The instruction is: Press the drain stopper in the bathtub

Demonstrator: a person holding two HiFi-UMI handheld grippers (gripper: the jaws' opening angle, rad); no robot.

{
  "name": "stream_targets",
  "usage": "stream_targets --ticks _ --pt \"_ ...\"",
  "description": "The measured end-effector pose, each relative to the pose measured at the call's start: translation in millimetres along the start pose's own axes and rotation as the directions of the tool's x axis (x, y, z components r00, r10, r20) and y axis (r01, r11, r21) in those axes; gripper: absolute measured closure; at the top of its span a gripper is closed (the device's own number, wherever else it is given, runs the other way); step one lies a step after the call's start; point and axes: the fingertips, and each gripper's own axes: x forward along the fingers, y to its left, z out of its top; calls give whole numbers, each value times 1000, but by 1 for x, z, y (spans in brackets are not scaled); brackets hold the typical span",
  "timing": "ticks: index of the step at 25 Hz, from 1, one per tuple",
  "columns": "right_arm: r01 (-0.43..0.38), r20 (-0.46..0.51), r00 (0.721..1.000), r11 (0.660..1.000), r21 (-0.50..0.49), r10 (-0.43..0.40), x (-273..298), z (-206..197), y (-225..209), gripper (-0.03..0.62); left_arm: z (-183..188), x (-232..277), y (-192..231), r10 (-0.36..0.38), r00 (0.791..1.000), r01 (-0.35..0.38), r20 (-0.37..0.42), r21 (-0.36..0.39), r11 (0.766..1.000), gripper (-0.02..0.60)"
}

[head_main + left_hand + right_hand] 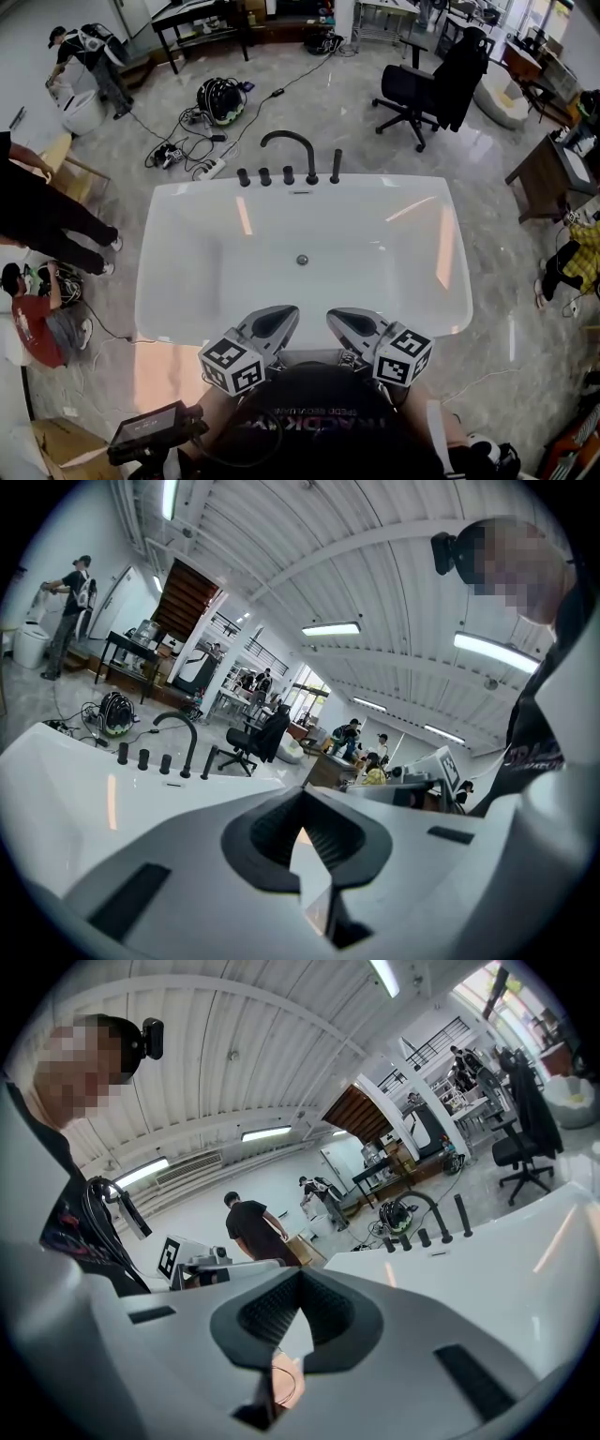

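the drain stopper (302,260) sits in the middle of the bathtub (187,281) floor, a small round grey disc with no long axis to line up on. the tub's own long axis runs left to right in front of the person. both claws hover at the tub's near rim, pointing into the tub. the left gripper (279,317) and right gripper (343,319) each have their jaws brought together on nothing. the stopper lies ahead and below, between the two and a shade nearer the left one, so either would likely need to go forward and down. at the tub's far rim stands the faucet (289,141). the only writing is upside-down print on the person's dark shirt (319,422), which is not surely readable.
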Motion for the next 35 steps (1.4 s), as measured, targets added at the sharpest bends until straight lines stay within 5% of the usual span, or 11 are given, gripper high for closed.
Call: stream_targets --ticks 35 --pt "-15 -15 1000 1000 28 16 5 -8 2 579 -3 -3 0 12 1000 -12 -20 14 1000 574"
